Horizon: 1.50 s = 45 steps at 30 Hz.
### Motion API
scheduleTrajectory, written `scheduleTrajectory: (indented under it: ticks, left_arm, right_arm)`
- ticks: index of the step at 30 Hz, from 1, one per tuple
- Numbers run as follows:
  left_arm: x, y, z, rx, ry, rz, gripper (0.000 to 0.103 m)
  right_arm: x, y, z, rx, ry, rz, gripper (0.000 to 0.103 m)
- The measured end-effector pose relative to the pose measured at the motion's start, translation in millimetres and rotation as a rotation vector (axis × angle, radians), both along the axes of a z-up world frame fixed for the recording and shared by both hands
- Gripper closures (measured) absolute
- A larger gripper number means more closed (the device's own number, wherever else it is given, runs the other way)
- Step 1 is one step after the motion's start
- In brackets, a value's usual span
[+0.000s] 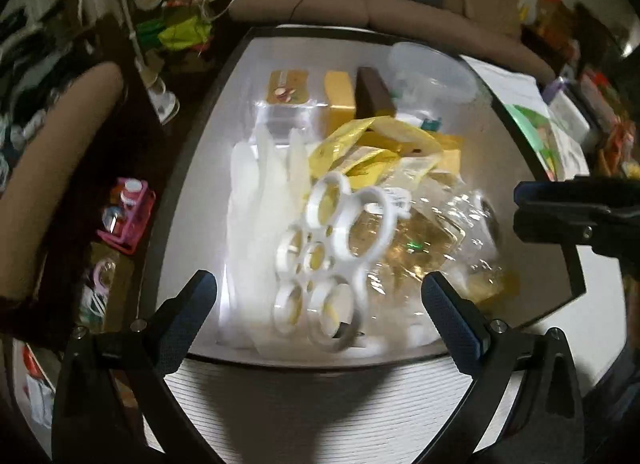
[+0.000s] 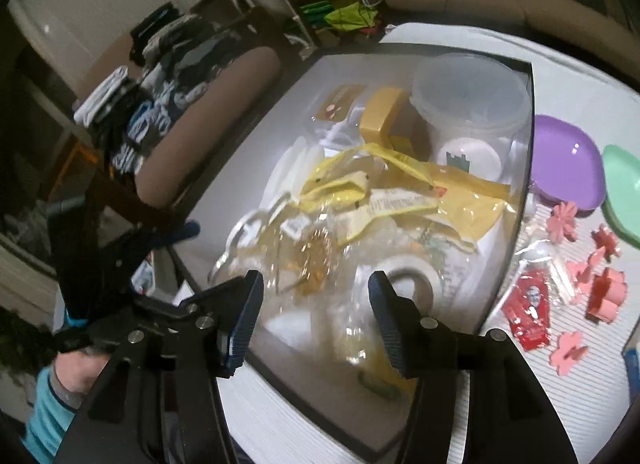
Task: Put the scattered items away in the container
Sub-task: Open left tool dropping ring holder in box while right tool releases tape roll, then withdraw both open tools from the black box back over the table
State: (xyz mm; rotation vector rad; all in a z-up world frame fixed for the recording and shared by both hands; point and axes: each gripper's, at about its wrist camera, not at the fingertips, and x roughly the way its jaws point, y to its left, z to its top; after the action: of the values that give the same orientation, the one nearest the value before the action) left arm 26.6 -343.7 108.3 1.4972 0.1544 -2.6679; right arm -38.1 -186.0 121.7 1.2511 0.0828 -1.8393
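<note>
We see a dim room; glare whitens the container [image 1: 240, 167] interior, its contents smeared by motion blur, and fisheye bending darkens both views' corners.

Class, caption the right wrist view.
Open right gripper above the cluttered container; pink flowers left outside.

Clear glossy plastic container [image 2: 516, 167] holds crinkly shiny yellow packets [image 2: 404, 179].

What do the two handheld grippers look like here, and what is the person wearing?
Both the left gripper and the right gripper have black frames with silver screws, branching into two fingers lined with dark blue ribbed pads. A hand shows a light blue sleeve with a grey cuff.
</note>
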Motion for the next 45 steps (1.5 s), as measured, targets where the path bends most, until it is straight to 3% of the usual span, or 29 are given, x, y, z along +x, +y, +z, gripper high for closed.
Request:
scheduleTrajectory:
  ticks: [3, 6, 9, 12, 15, 19, 30, 36, 45]
  left_arm:
    - [12, 4, 7, -0.016, 0.033, 0.007, 0.000]
    - [27, 2, 21, 0.051, 0.107, 0.006, 0.000]
    - [44, 8, 38, 0.128, 0.197, -0.004, 0.000]
    - [56, 23, 53, 0.172, 0.261, -0.028, 0.000]
    - [59, 49, 60, 0.205, 0.296, -0.065, 0.000]
    - [52, 92, 58, 0.219, 0.289, -0.121, 0.000]
    - [36, 227, 20, 0.171, 0.248, -0.294, 0.000]
    - [22, 273, 0, 0.157, 0.221, -0.326, 0.000]
    - [-19, 323, -32, 0.228, 0.152, -0.351, 0.000]
  right_arm:
    - [13, 10, 7, 0.023, 0.065, 0.018, 0.043]
    - [19, 26, 16, 0.014, 0.099, 0.009, 0.039]
    - [21, 49, 24, 0.010, 0.131, -0.018, 0.028]
    - [20, 80, 28, 0.020, 0.156, -0.057, 0.026]
    - [12, 120, 26, 0.022, 0.147, -0.124, 0.016]
    - [9, 169, 17, 0.066, 0.155, -0.208, 0.010]
    - [23, 287, -10, 0.074, 0.139, -0.356, 0.009]
    - [25, 332, -26, 0.094, 0.169, -0.415, 0.009]
    - [8, 392, -54, 0.079, 0.125, -0.509, 0.009]
